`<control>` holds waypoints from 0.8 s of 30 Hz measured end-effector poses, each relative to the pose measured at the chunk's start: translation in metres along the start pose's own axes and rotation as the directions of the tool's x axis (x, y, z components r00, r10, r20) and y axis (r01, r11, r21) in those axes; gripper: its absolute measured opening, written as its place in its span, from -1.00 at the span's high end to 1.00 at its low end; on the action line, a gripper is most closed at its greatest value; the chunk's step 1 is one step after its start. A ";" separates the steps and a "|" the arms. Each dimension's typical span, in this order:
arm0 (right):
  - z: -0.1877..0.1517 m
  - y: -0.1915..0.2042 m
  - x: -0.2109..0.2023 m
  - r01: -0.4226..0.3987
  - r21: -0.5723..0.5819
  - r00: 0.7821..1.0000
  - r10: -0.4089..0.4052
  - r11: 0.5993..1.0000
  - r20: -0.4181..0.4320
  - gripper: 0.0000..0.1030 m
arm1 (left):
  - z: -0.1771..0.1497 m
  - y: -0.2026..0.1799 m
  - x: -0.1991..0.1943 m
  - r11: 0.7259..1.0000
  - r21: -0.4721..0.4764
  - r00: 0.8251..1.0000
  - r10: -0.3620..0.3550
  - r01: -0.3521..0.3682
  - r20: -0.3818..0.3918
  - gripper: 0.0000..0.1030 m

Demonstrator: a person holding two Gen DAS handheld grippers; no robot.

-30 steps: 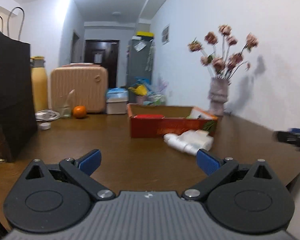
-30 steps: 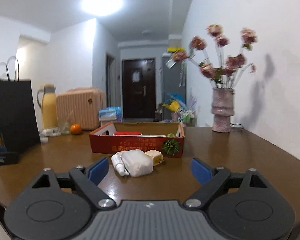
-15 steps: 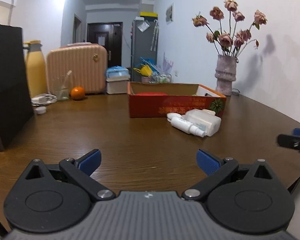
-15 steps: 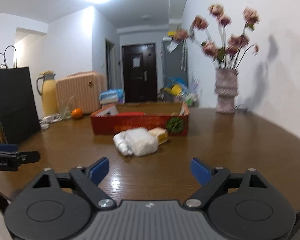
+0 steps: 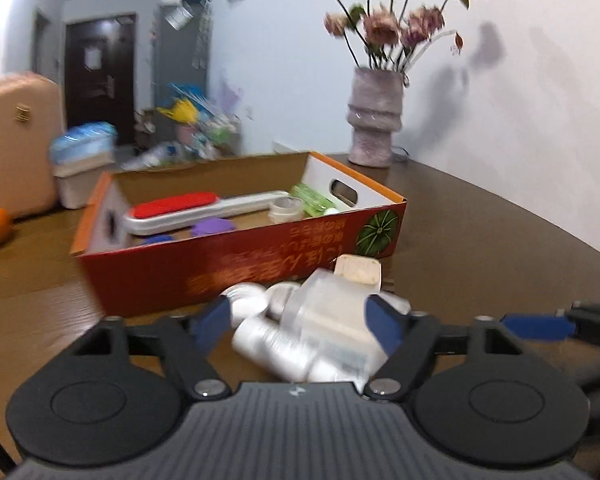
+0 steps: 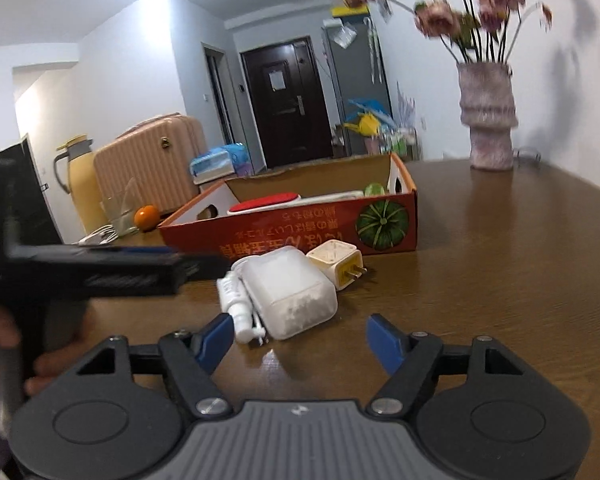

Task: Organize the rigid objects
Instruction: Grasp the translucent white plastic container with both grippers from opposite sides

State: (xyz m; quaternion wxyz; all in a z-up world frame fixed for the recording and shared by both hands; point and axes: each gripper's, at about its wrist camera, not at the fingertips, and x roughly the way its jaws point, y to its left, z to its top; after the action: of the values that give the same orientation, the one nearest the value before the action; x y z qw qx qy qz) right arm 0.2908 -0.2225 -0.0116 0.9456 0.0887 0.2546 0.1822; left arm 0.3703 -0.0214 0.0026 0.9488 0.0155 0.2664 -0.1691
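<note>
A red cardboard box (image 5: 236, 264) stands on the brown table and holds a red-and-grey brush (image 5: 188, 210), a tape roll and small items. Before it lie a frosted white container (image 5: 332, 312), white tube bottles (image 5: 268, 344) and a cream plug adapter (image 5: 358, 268). My left gripper (image 5: 300, 322) is open, its fingers on either side of the container and bottles. My right gripper (image 6: 300, 336) is open just short of the same pile: container (image 6: 290, 292), tubes (image 6: 236, 304), adapter (image 6: 336, 260), box (image 6: 300, 228). The left gripper body (image 6: 100, 268) shows at the left of the right wrist view.
A vase of dried flowers (image 5: 374, 116) stands behind the box by the wall; it also shows in the right wrist view (image 6: 488, 116). An orange (image 6: 146, 216), a pink suitcase (image 6: 152, 168), a yellow flask (image 6: 76, 184) and a black bag stand at the far left.
Both grippers have moved forward toward the pile in front of the box. The left gripper now has the container and bottles between its open fingers. The pile has not moved.
</note>
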 end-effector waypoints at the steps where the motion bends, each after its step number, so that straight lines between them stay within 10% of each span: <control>1: 0.002 -0.002 0.008 0.001 0.014 1.000 -0.001 1.000 -0.011 -0.33 | 0.006 0.001 0.015 1.000 -0.007 0.999 0.000 -0.001 -0.034 -0.17; 12: 0.012 -0.033 0.047 -0.075 0.179 0.997 0.078 0.981 -0.015 -0.30 | 0.017 -0.015 0.054 0.991 0.020 0.987 -0.128 0.130 -0.101 0.24; 24: -0.003 -0.062 0.022 -0.089 0.288 0.994 0.102 0.953 -0.029 0.34 | -0.010 -0.032 0.006 0.952 -0.243 0.961 -0.229 0.188 -0.156 0.54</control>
State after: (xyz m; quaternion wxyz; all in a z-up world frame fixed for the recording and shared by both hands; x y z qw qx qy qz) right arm 0.3253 -0.2704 -0.0400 0.9071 0.2329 0.2941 0.1908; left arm 0.3597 -0.0527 -0.0075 0.8926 -0.1053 0.3699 -0.2352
